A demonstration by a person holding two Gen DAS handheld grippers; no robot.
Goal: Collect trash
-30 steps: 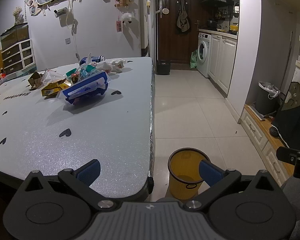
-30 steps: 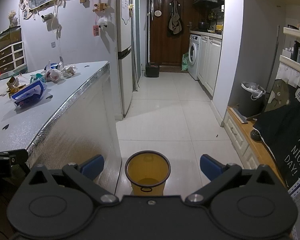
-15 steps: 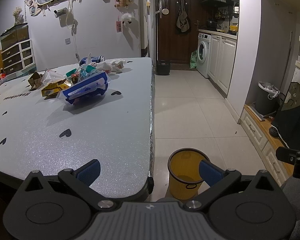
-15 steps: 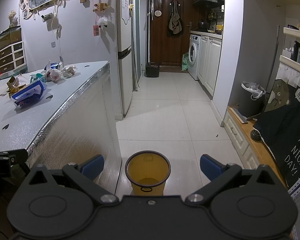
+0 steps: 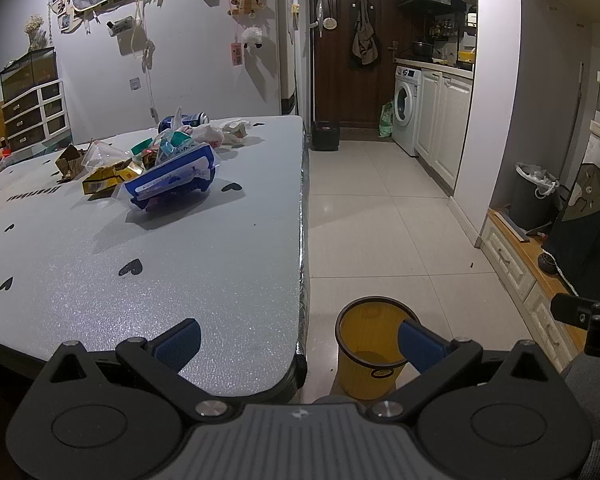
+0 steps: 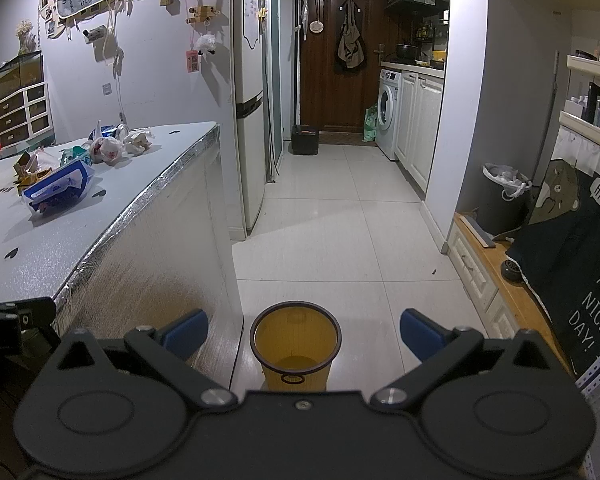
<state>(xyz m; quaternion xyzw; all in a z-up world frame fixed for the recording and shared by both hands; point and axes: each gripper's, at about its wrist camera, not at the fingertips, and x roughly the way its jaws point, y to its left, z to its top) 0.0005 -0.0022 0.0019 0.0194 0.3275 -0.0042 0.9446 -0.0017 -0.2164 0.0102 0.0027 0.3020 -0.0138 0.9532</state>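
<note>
Blue wrapper point(image 5: 172, 178) fronts the trash heap mid-desk, far ahead of the left claw point(image 5: 298, 338), which hovers at the near right corner, pads apart, empty. It looks to lie crosswise. Left is nearer; bare desk point(image 5: 220, 280) between. Right claw point(image 6: 303, 331), also spread, hangs over the yellow bin point(image 6: 295, 350) on the floor.

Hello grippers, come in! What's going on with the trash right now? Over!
Left hand-held gripper open, empty. Right hand-held gripper open, empty. Trash pile on the table, untouched. Yellow bin on the floor, looks empty. Nothing in the way.
</note>
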